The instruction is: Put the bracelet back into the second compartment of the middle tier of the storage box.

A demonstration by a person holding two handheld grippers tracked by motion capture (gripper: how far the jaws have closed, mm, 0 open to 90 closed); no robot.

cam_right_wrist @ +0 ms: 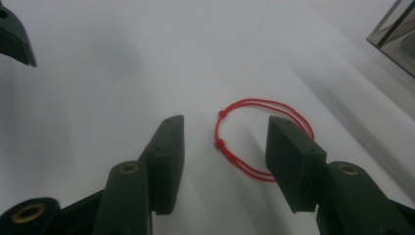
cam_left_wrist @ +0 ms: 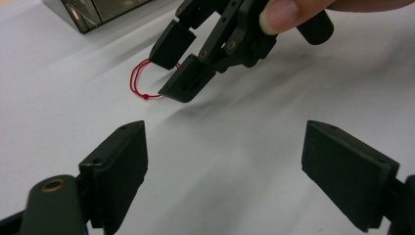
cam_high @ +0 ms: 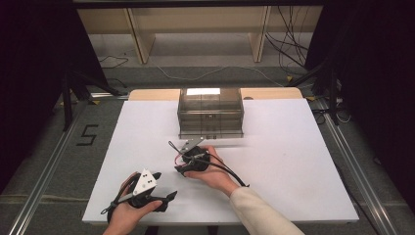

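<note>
Just beside right tongs (cam_right_wrist: pixel 222 161), red cord loop (cam_right_wrist: pixel 235 147) lies free.

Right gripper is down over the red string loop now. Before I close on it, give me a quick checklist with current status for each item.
1. Right gripper open: ok, its jaws stand apart.
2. Red string loop between the jaws: partly ok. The near, knotted side lies in the gap; the far side passes behind the right-hand jaw.
3. Loop lying free on the white table: ok, flat, nothing on it.
4. Jaw tips low enough to catch the thin string: cannot tell; in the left gripper view they sit at the surface, contact unclear.
5. Left gripper out of the way: ok, open, back from the loop.
6. Clear drawer box clear of the grasp: ok, beyond the loop.
</note>
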